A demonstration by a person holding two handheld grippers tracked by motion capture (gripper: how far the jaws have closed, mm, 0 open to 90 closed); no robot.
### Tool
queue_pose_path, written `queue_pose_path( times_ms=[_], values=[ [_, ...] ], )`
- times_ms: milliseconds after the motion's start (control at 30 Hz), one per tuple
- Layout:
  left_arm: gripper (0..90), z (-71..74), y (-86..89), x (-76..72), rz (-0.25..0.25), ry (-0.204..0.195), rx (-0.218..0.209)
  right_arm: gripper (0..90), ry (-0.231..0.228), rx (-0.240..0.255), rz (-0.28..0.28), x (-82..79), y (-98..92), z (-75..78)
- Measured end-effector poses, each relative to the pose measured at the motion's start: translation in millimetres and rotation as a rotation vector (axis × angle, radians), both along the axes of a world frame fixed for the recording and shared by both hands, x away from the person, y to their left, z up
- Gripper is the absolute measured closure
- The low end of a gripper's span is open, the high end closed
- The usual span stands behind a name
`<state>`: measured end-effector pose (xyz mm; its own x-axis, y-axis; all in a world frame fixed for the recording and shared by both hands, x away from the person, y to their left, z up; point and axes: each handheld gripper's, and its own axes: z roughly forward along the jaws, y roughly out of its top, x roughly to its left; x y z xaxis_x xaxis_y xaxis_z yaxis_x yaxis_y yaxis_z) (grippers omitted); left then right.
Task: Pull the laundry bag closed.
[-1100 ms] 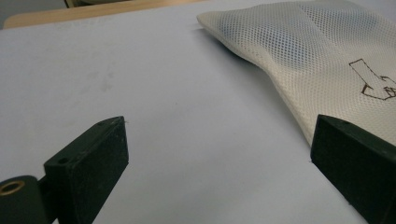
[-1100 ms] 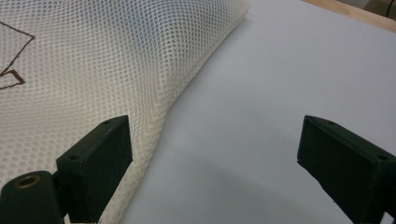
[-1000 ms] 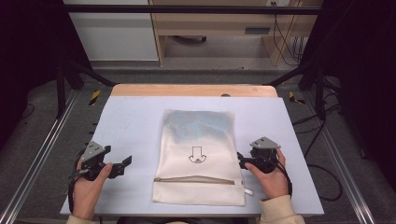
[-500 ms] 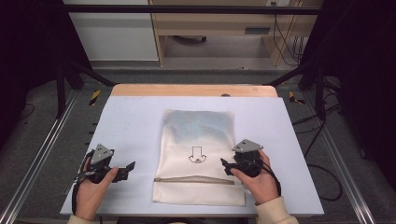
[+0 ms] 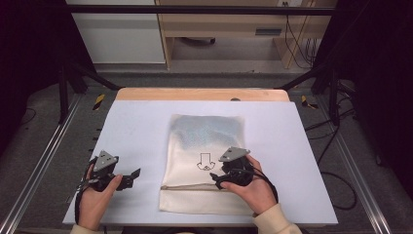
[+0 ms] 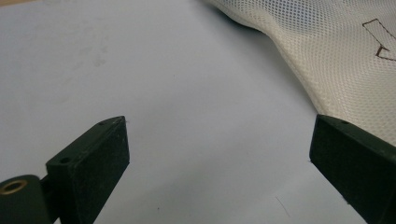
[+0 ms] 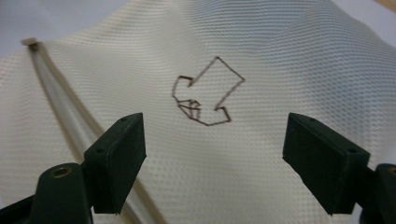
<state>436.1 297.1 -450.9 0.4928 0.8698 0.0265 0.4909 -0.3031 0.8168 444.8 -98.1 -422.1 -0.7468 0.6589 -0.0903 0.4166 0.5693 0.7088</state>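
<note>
The high view looks forward and down from above the person's side, taking in the whole tabletop [image 5: 136, 126]. Each gripper view sits low and close behind its own jaws, looking along them. Between the right jaws lies the mesh bag [image 7: 261, 60] with its arrow mark [image 7: 208, 93]; the same bag [image 6: 336, 60] runs past the left gripper view's right jaw.

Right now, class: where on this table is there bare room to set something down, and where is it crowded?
Free: the pale tabletop left of the cream mesh zip bag, and the strip to its right. Crowded: the bag's near end, under the right hand-held gripper.
</note>
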Motion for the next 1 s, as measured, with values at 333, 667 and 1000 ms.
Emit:
queue_pose_path(
  times_ms=[333,667,1000],
  values=[
    [4.6,-0.5,2.4,0.4,0.006,0.010,0.010,26.3,0.032,-0.061,0.161,2.2,44.4,6.3],
    [4.8,-1.3,3.1,0.9,0.015,0.012,0.015,39.0,0.049,-0.090,0.240,7.6,62.9,14.1],
    [4.8,-1.5,4.3,1.3,0.022,0.001,0.030,50.3,0.082,-0.113,0.305,7.3,76.0,12.9]
  ],
)
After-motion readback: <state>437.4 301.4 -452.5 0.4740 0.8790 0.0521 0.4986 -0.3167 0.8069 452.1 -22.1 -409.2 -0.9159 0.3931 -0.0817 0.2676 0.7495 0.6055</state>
